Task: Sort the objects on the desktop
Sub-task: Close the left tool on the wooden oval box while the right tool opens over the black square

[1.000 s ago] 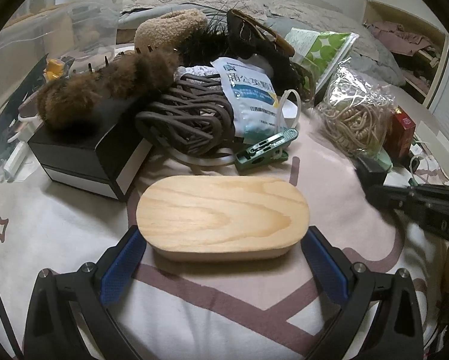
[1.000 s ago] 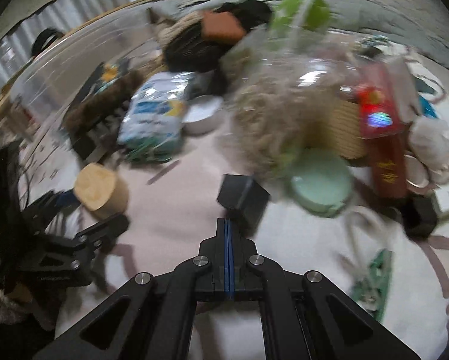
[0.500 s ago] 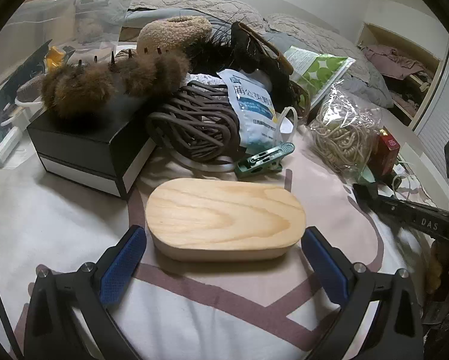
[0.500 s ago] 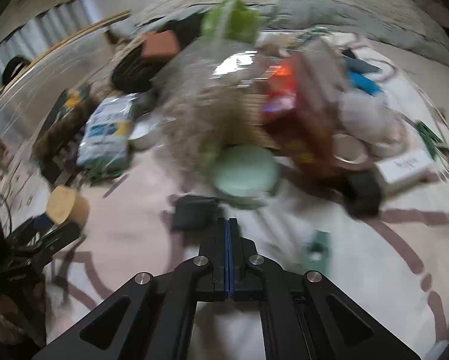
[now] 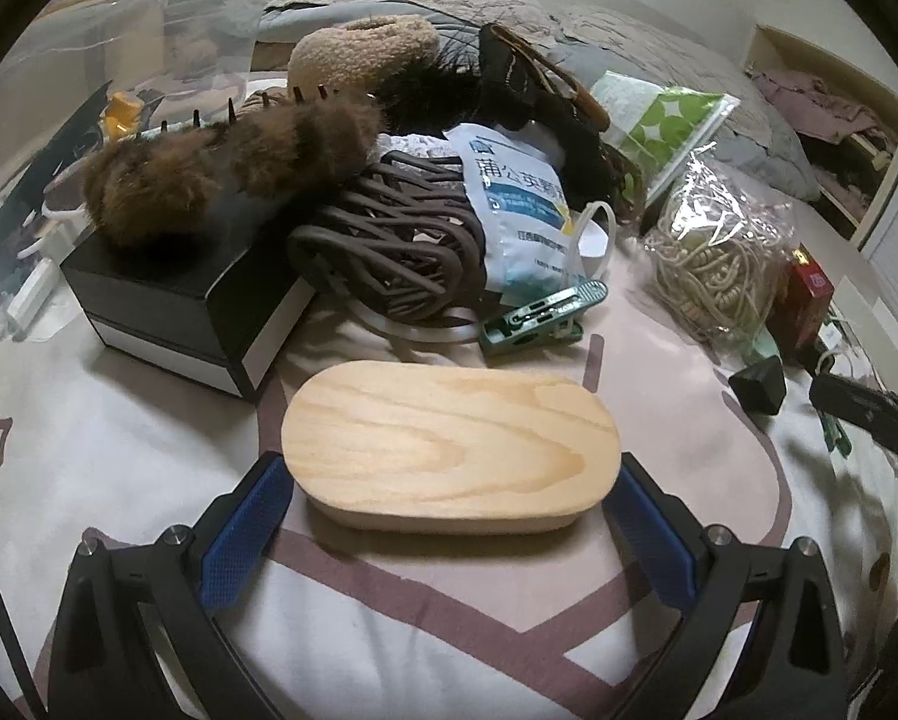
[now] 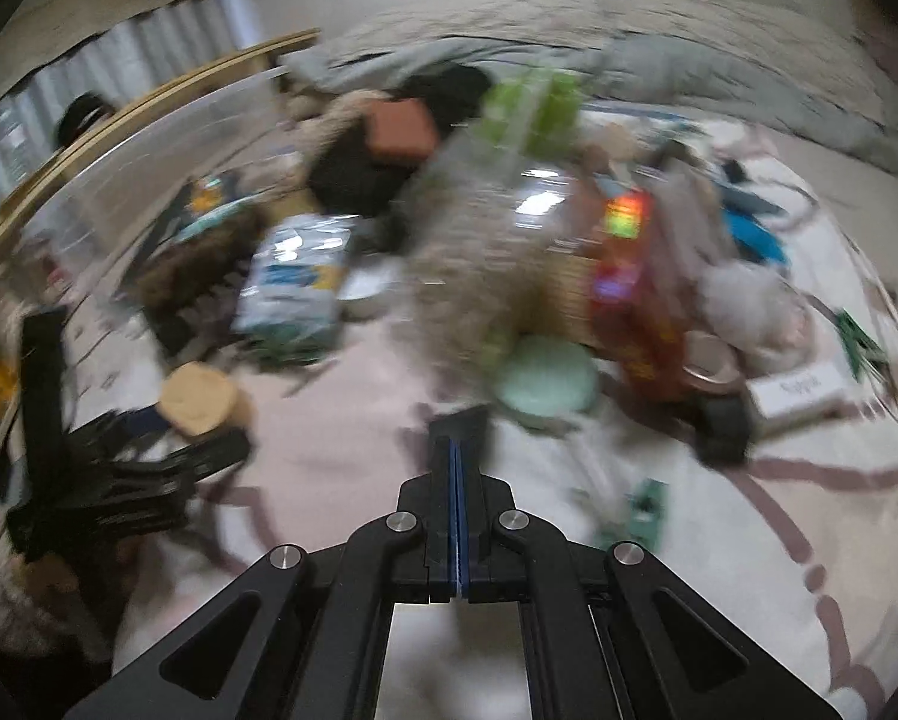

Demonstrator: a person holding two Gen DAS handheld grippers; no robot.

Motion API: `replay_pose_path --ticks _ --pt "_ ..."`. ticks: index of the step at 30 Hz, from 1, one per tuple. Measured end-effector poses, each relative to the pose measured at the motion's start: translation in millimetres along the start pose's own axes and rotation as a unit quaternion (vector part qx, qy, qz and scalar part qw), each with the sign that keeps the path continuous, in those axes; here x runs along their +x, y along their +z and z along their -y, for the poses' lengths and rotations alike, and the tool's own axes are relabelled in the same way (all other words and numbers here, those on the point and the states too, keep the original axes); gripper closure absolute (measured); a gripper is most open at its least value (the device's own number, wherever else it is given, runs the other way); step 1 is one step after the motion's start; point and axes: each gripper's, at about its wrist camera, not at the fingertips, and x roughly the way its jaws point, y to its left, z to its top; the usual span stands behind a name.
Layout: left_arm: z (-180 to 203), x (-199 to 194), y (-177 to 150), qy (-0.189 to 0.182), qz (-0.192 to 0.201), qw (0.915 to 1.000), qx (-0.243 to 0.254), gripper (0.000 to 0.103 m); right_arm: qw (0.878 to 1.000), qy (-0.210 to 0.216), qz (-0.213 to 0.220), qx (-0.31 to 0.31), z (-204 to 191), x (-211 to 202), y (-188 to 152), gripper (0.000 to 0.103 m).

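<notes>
Pale wood fills the middle of the left wrist view: an oval wooden box [image 5: 450, 446] lies flat on the patterned cloth [image 5: 119, 450], directly ahead of the left gripper [image 5: 449, 531] and between its two fingers. The blue pads [image 5: 246, 531] stand spread wide, one just off each rounded end of the box; whether either pad touches the wood cannot be told, and no squeeze shows. Beyond the box, further out from the fingers, lies a green clip [image 5: 538, 317]. Behind that is a coil of brown cord [image 5: 389, 252] with a blue-and-white packet [image 5: 523, 207] leaning on it. Off to the left front sits a black box [image 5: 179, 306] with a brown furry hair claw [image 5: 227, 171] on top. To the right front are a clear bag of beige cord [image 5: 718, 258] and a small black cube [image 5: 757, 385]; at the far right edge a dark bar, the right gripper [image 5: 868, 414], reaches in.

The right wrist view is smeared by blur. The right gripper's [image 6: 456, 450] fingers are pressed together with only the blue seam showing between them and nothing held. Just past the tips lies a round mint-green lid [image 6: 547, 381]; to its right stands a red carton [image 6: 634, 300]. Far to the left, the wooden box [image 6: 197, 399] shows end-on beside the left gripper's dark frame [image 6: 119, 480].
</notes>
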Motion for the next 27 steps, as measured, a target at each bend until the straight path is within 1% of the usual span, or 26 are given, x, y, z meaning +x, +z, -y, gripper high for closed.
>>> replay_pose_path --ticks 3,6,9,12,13,18,20,22,23,24,25,26,27 --pt "2.2 1.0 -0.1 0.005 0.002 1.0000 0.002 0.000 0.999 0.018 -0.023 -0.024 -12.0 10.6 -1.0 0.102" --pt "2.8 1.3 0.6 0.005 0.003 1.0000 0.001 0.000 0.999 0.021 -0.040 -0.026 -17.2 20.6 -4.4 0.102" --pt "1.1 0.9 0.2 -0.001 0.008 1.0000 -0.005 0.000 0.999 0.007 -0.045 -0.010 -11.7 25.9 -2.1 0.102" --pt "-0.5 0.4 -2.0 -0.006 0.016 0.9998 -0.007 0.000 0.999 0.014 -0.035 -0.013 -11.8 15.8 -2.6 0.102" --pt "-1.2 0.0 -2.5 -0.007 0.017 0.9998 -0.007 0.000 0.999 0.010 -0.027 -0.016 -12.2 10.2 -2.4 0.102" --pt "-4.5 -0.6 -4.9 -0.019 0.024 0.9995 -0.011 0.000 0.999 -0.040 0.006 -0.010 -8.3 -8.5 4.3 0.102" --pt "-4.8 -0.7 -4.5 -0.020 0.025 0.9994 -0.010 0.000 0.998 -0.056 0.007 0.001 -5.7 -7.1 5.5 0.102" --pt "-5.5 -0.7 -5.0 -0.021 0.026 0.9994 -0.011 0.000 0.998 -0.068 0.000 0.009 -4.0 -1.1 7.3 0.099" --pt "-5.9 -1.1 -5.4 -0.022 0.027 0.9993 -0.012 0.000 0.997 -0.076 -0.002 0.008 -5.4 1.4 7.9 0.084" --pt "-6.6 -1.3 -5.8 -0.024 0.028 0.9992 -0.013 0.000 0.997 -0.082 -0.003 0.005 -6.7 3.1 8.4 0.053" --pt "-7.4 -1.5 -5.8 -0.026 0.028 0.9992 -0.014 0.000 0.996 -0.085 -0.002 0.001 -7.6 3.4 8.2 0.036" --pt "-8.1 -1.6 -6.0 -0.028 0.029 0.9991 -0.015 0.000 0.996 -0.088 0.002 -0.003 -10.9 3.0 8.4 0.023" --pt "-8.3 -1.8 -6.1 -0.029 0.029 0.9990 -0.016 0.000 0.996 -0.084 0.005 -0.006 -13.5 3.2 9.1 0.023"
